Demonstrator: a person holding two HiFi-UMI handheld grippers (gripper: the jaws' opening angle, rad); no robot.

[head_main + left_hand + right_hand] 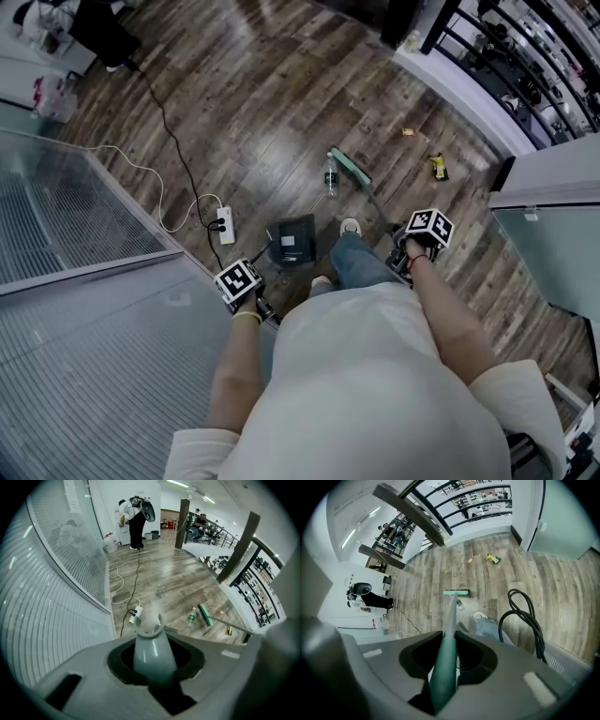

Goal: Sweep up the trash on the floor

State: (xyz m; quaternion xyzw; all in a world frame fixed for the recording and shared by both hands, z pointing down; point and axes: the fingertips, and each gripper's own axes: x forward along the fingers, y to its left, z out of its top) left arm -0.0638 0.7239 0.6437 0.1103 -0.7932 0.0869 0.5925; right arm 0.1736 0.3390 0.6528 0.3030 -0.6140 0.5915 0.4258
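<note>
Grips broom handle (449, 620) in closed right gripper (444, 667), dustpan handle (151, 646) in closed left gripper (153, 670), ready for sweeping bottle (330, 176) mid-frame.

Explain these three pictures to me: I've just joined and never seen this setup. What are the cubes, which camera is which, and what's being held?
There is no robot here. A person carries a hand-held gripper in each hand, and the marker cubes are part of those. The head view looks down from the person's head. The other two views look along each gripper's own jaws. The left hand-held gripper is shut on a grey dustpan handle. The right hand-held gripper is shut on a green broom handle. On the wooden floor, a plastic bottle lies beside the broom head. A yellow wrapper and a small scrap lie farther off, and there is also a power strip.
</note>
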